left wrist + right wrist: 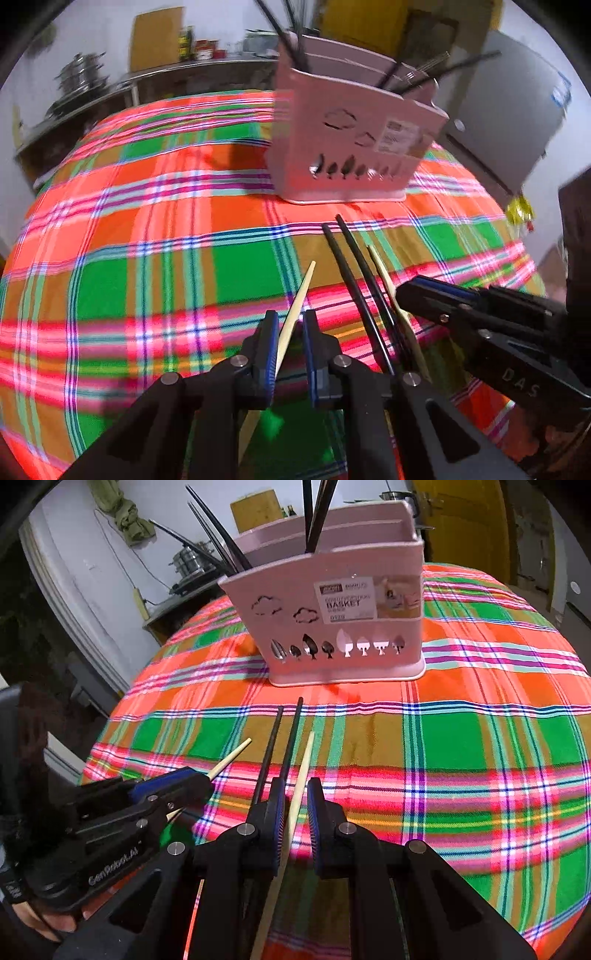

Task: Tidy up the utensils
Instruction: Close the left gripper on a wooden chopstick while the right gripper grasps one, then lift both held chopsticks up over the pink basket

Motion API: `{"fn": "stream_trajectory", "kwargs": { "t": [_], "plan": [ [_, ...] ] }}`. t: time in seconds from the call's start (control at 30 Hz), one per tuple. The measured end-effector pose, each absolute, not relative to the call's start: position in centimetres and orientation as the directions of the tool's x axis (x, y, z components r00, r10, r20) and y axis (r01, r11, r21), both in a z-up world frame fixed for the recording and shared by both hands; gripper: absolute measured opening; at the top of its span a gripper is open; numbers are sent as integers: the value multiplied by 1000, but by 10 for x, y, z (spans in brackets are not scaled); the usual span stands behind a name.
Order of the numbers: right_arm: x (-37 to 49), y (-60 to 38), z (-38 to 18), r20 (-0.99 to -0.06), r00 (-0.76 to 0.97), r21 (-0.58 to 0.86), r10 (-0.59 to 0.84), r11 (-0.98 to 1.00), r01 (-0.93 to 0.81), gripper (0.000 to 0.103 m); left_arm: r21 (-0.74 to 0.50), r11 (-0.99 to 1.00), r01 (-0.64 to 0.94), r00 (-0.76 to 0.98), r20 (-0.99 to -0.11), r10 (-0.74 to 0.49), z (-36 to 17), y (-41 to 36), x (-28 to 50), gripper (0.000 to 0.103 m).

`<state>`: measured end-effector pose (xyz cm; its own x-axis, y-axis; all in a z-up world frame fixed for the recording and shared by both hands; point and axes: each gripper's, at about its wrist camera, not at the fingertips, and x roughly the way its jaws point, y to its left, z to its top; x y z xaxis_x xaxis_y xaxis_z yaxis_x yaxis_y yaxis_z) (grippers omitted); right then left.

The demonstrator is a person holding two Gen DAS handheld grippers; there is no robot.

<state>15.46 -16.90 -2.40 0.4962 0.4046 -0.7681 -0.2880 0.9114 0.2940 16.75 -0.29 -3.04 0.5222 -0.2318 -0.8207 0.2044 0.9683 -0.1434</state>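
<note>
While several dark utensils already stood in the pink basket (343, 627), four chopsticks were not yet put away, so I judged the job somewhere past the middle but not near done. My left gripper (290, 347) had its fingers drawn narrow around a pale chopstick (301, 299); the stick ran up between the pads and leaned against the left one, though I could not tell from that view whether the right pad was truly touching it. My right gripper (295, 823) was much the same, its fingers close about a second pale chopstick (301, 775), which slanted through the gap with its tip pointing toward the basket. Whether either stick was lifted off the plaid cloth (461, 746) I could not tell. Just left of the right gripper, two black chopsticks (280, 746) lay side by side on the cloth, their ends aimed at the basket, which stood near and straight ahead. By my reckoning the two pale sticks wanted carrying up to the basket's open top and dropping in, and then the black pair would be left to fetch.
</note>
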Motion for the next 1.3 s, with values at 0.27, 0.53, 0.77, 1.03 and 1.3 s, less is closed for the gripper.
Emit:
{"fn": "stream_trajectory", "kwargs": {
  "t": [0.27,0.53,0.77,1.03,1.3],
  "plan": [
    [162,-173,-32,-799,492,252,345,936,-246,13,-118,985,129,540,-824,-170,-32,2,177,13],
    [173,-183,-29,-812,480,258,333,941,-217,13,-143,984,104,506,-844,-176,-30,16,189,13],
    [189,-176,-29,-832,460,231,312,947,-224,13,-42,967,251,475,-865,-160,-29,-3,205,14],
    [192,-172,-27,-838,451,211,307,945,-252,7,-12,958,285,474,-867,-152,-30,-11,208,6],
    [186,-176,-8,-807,482,235,341,935,-266,7,-53,959,278,509,-839,-194,-5,-6,202,5]
  ]
}}
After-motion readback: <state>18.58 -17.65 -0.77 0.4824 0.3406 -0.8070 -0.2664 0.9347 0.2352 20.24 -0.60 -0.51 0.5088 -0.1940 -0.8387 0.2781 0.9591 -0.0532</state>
